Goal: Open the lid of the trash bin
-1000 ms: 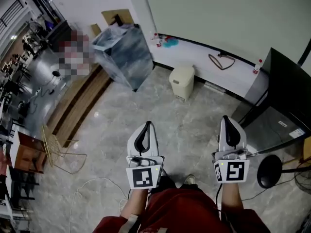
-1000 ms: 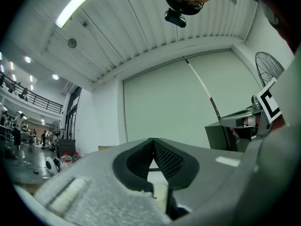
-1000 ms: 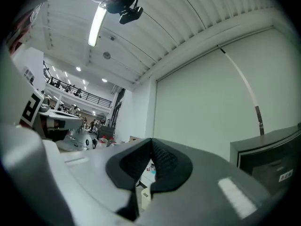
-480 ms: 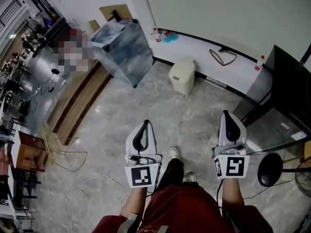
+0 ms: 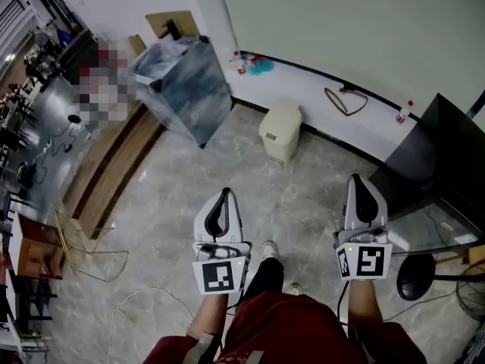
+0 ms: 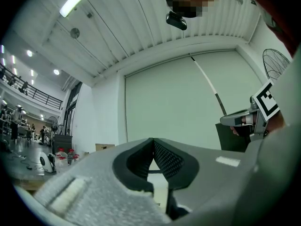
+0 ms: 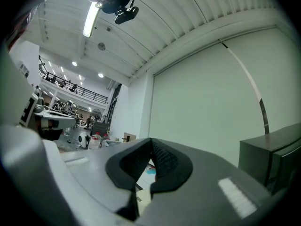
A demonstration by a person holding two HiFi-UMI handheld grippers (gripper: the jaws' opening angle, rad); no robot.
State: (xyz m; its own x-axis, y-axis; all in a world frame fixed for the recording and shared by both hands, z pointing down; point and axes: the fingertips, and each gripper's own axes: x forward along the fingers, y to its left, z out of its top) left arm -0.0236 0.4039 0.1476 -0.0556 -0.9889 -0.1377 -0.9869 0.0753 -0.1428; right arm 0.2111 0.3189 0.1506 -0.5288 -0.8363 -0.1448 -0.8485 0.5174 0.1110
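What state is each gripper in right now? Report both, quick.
Left gripper: closed, holding nothing.
Right gripper: closed, holding nothing.

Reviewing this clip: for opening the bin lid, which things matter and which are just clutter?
Job: trash bin, its closed lid, left gripper, right gripper (both shut, empty).
Lying about: plastic-wrapped crate, wire rack, black cabinet, round stand base.
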